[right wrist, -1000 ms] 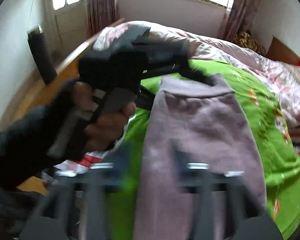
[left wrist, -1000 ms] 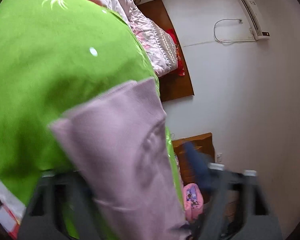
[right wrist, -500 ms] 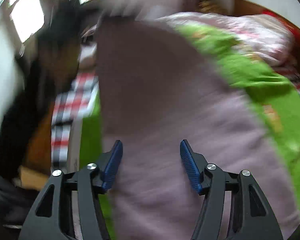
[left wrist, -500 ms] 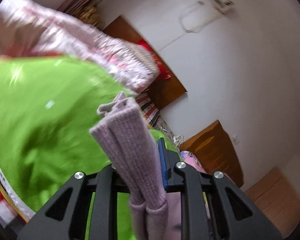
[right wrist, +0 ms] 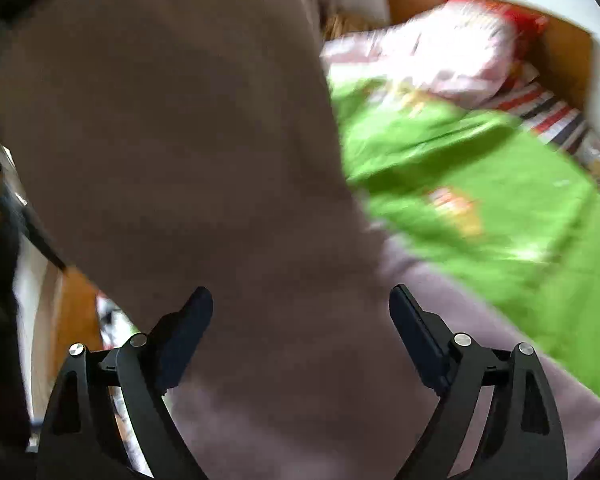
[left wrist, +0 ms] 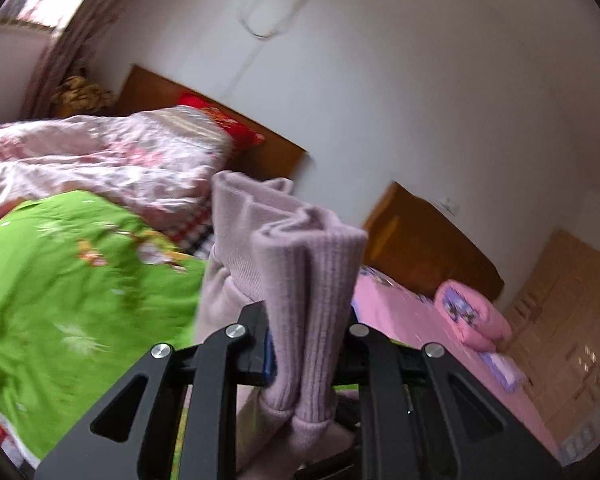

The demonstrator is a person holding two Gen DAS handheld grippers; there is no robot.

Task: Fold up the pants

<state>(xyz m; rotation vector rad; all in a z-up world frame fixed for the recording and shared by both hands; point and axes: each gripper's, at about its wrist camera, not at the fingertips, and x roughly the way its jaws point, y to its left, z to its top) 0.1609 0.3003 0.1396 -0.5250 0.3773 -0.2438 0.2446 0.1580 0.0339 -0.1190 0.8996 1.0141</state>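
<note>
The left gripper (left wrist: 306, 344) pinches the ribbed cuffs of the pants (left wrist: 300, 264), soft, light knit lifted above the green blanket (left wrist: 72, 280), likely best held by cuffs, while the right gripper (right wrist: 300, 340) gapes empty.

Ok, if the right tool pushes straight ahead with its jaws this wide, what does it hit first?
Most likely the mauve pants: the right tool is open and the fabric fills the view directly ahead. The green blanket lies off to the side. Depth is blurred.

The ribbed lilac knit pants (left wrist: 308, 280) stand bunched between the left gripper (left wrist: 306, 354) fingers. The green printed blanket (left wrist: 72, 280) lies left of them, the pink floral quilt (left wrist: 112, 156) farther behind it.
</note>
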